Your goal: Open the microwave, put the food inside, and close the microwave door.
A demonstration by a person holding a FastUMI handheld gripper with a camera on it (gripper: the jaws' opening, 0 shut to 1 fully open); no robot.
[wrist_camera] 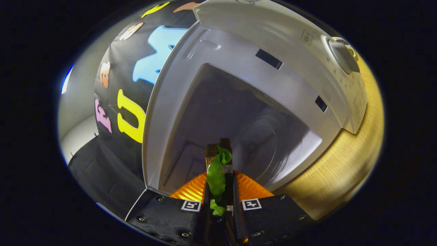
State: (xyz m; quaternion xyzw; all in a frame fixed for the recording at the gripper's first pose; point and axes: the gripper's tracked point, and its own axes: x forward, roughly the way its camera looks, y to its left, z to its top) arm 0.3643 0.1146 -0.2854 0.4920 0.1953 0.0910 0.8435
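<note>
gripper (220,177): I see my fingers pressed together on the green lettuce-like food (217,177), a brown piece at its far end | microwave (273,44): white, door open, cavity (232,123) gaping just ahead of my fingertips | food: at the cavity mouth, held clear of the turntable (273,143) | wooden table (348,164) beneath.

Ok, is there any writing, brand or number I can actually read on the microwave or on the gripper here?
Nothing is legible.
Microwave control panel: fine markings around the dial, too small to read.
Square sticker beside the dial: blurred.
Marker tags on the gripper: block patterns, no words.
The fingers are shut on the green leafy food at the open cavity.
</note>
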